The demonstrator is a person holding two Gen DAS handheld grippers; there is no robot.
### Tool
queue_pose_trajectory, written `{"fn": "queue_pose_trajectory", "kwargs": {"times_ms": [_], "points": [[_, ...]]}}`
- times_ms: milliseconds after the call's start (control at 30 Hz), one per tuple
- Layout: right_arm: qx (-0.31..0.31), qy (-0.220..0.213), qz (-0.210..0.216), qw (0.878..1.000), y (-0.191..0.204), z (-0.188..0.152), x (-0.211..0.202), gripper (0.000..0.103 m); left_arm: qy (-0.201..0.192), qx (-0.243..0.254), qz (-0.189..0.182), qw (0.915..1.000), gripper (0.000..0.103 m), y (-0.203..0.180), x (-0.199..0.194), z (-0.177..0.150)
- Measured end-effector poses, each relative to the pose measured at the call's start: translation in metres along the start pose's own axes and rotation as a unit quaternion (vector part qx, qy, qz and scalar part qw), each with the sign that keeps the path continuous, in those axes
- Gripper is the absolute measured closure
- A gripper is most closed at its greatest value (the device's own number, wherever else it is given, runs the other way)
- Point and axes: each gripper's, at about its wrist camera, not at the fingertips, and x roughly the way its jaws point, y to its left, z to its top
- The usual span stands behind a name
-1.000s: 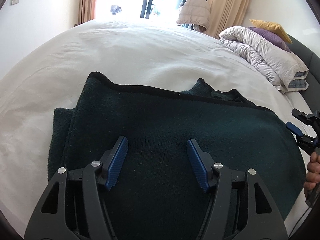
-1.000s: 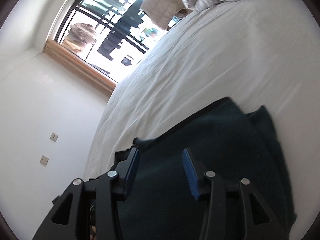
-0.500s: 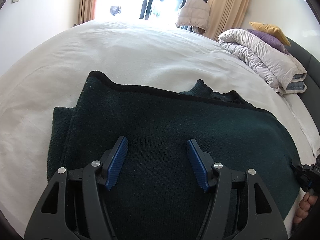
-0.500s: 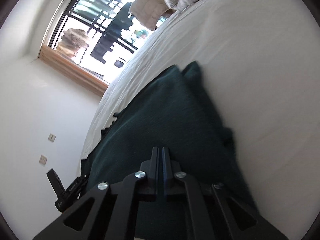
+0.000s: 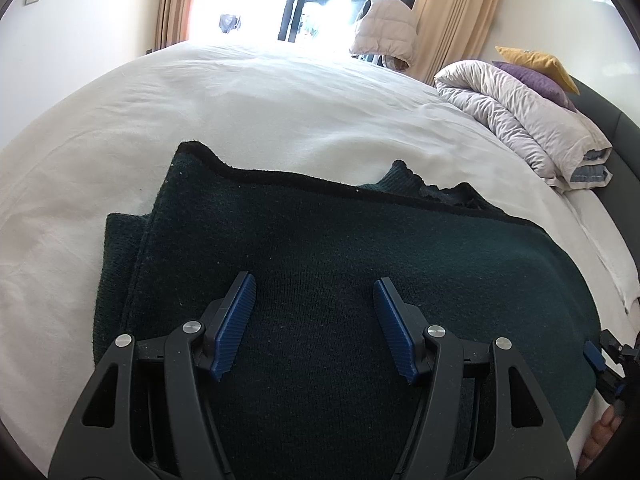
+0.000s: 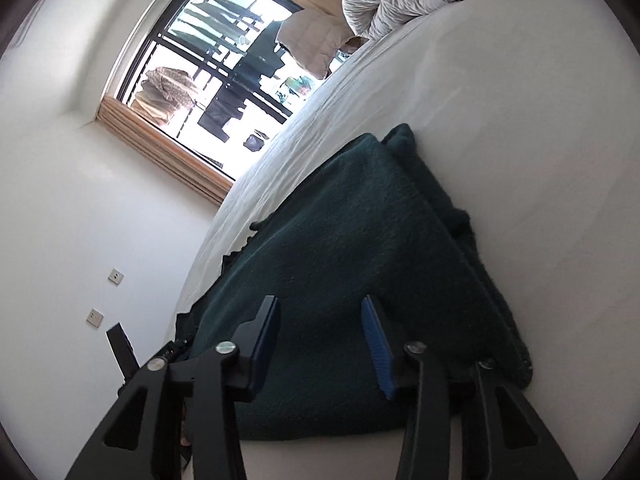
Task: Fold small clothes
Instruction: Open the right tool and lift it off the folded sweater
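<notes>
A dark green knitted garment (image 5: 340,248) lies folded in layers on the white bed sheet (image 5: 260,100). My left gripper (image 5: 312,292) hovers over its near middle, open, with nothing between the blue pads (image 5: 236,320). At the garment's near right corner is my right gripper (image 5: 604,356), with a person's fingers (image 5: 600,436) just below it. In the right wrist view the right gripper (image 6: 320,312) points along the garment (image 6: 352,220). Its jaws are opening and nothing is pinched between them. The left gripper's fingertip (image 6: 120,344) shows at the far end.
A rolled grey duvet (image 5: 520,120) with purple and yellow pillows (image 5: 536,60) lies at the head of the bed by a dark headboard (image 5: 616,128). A pale padded jacket (image 5: 384,32) hangs before the bright window (image 6: 208,52). White sheet (image 6: 520,120) surrounds the garment.
My right gripper sank toward the garment's near right corner, shut fully half a second ago, and has now parted again. The left gripper and the garment stayed put.
</notes>
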Motion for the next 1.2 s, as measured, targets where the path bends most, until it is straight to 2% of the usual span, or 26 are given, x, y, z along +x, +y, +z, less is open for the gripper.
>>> {"fn": "queue_pose_trajectory", "kwargs": {"times_ms": [67, 100, 233, 467, 700, 800, 833, 867, 933, 967, 1067, 1133, 1200], "points": [[0.041, -0.014, 0.014, 0.999, -0.019, 0.001, -0.006, 0.099, 0.000, -0.001, -0.001, 1.0000, 0.042, 0.000, 0.000, 0.000], [0.057, -0.019, 0.017, 0.998, -0.025, 0.001, -0.008, 0.103, 0.000, 0.000, -0.001, 1.0000, 0.042, 0.000, 0.000, 0.000], [0.040, -0.027, 0.001, 0.999, -0.020, -0.002, -0.009, 0.103, 0.000, 0.000, 0.000, 1.0000, 0.042, 0.001, 0.001, 0.000], [0.044, -0.034, 0.009, 0.998, -0.024, -0.002, -0.011, 0.103, 0.000, -0.001, -0.003, 1.0000, 0.042, 0.001, 0.001, 0.000], [0.040, -0.042, -0.003, 0.998, -0.023, -0.005, -0.016, 0.103, 0.001, 0.004, 0.004, 1.0000, 0.042, 0.000, 0.002, 0.004], [0.015, -0.029, -0.031, 0.999, -0.011, -0.003, -0.016, 0.089, 0.010, 0.013, 0.017, 0.9997, 0.042, -0.005, 0.000, 0.007], [-0.006, -0.024, -0.050, 0.998, 0.000, -0.003, -0.017, 0.074, 0.016, 0.016, 0.021, 0.9995, 0.042, -0.007, -0.003, 0.010], [-0.033, -0.024, -0.063, 0.997, 0.014, -0.004, -0.019, 0.047, 0.019, 0.018, 0.025, 0.9994, 0.041, -0.008, -0.008, 0.011], [-0.082, -0.046, -0.076, 0.993, 0.043, -0.011, -0.028, 0.016, 0.014, 0.018, 0.032, 0.9992, 0.039, -0.009, -0.025, 0.007], [-0.102, -0.051, -0.069, 0.991, 0.057, -0.014, -0.031, 0.014, 0.010, 0.016, 0.037, 0.9991, 0.039, -0.007, -0.036, 0.003], [-0.139, -0.023, -0.036, 0.989, 0.092, -0.021, -0.024, 0.014, -0.025, -0.002, 0.039, 0.9989, 0.037, 0.002, -0.081, -0.012], [-0.151, 0.009, -0.019, 0.988, 0.108, -0.026, -0.010, 0.014, -0.060, -0.030, 0.039, 0.9970, 0.018, 0.014, -0.115, -0.028], [-0.156, 0.036, -0.011, 0.987, 0.117, -0.031, 0.006, 0.014, -0.077, -0.064, 0.046, 0.9939, 0.012, 0.029, -0.140, -0.047]]}}
